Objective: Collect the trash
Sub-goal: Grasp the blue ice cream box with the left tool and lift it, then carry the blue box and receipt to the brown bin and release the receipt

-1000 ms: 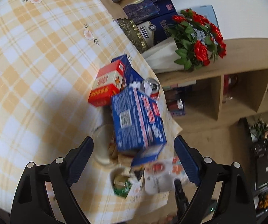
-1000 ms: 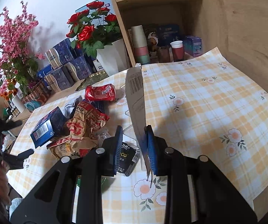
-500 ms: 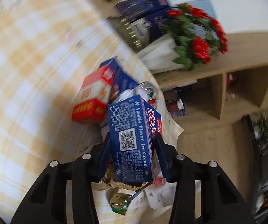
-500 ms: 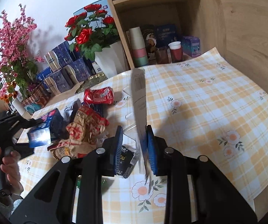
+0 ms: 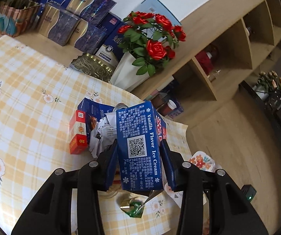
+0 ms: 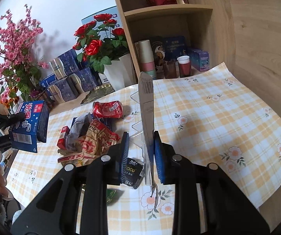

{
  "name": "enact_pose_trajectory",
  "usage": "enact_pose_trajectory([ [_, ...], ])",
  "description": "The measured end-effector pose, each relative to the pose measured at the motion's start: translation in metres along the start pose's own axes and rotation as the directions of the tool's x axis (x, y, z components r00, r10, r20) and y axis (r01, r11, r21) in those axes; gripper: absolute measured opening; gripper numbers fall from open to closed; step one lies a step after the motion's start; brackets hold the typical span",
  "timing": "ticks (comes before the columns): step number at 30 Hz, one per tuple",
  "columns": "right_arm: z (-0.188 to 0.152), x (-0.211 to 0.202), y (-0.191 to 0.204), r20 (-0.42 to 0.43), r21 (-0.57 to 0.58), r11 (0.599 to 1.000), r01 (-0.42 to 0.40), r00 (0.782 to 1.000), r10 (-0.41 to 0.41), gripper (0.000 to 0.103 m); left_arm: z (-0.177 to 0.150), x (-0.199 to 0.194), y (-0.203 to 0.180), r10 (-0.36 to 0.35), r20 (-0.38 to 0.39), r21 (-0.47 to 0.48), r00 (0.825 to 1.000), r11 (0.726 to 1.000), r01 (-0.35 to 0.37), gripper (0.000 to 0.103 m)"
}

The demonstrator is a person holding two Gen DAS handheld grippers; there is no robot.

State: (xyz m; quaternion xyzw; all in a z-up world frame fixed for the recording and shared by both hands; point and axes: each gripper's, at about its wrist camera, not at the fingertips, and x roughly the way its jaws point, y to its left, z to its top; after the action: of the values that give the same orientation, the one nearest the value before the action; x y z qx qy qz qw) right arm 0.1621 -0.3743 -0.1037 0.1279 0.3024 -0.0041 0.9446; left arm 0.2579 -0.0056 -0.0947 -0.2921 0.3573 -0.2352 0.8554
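holding the ice cream box (image 5: pixel 140 148) upright in your left hand-held gripper (image 5: pixel 138 164), its jaws closing, you're left of the trash pile (image 6: pixel 89 137); right hand-held gripper (image 6: pixel 140 154) pinches a flat wrapper (image 6: pixel 147 117).

One crushed can (image 6: pixel 107 109) — two grippers

A: It is bright, like daytime. The wall (image 6: pixel 62 9) looks very white.

B: The pink flowers (image 6: pixel 13 45) make a soft grey shadow on it.

A: Edges bend round and the corners go black.

B: The shelf (image 5: pixel 228 45) is a bit blurry.
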Motion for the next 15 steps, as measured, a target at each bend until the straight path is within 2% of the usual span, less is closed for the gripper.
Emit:
enact_pose_trajectory([
  [15, -0.022, -0.059, 0.028, -0.014, -0.074, 0.996, -0.045, 0.999, 0.044, 0.028, -0.035, -0.072, -0.009, -0.013, 0.007, 0.062, 1.0, 0.998, 0.012, 0.04],
])
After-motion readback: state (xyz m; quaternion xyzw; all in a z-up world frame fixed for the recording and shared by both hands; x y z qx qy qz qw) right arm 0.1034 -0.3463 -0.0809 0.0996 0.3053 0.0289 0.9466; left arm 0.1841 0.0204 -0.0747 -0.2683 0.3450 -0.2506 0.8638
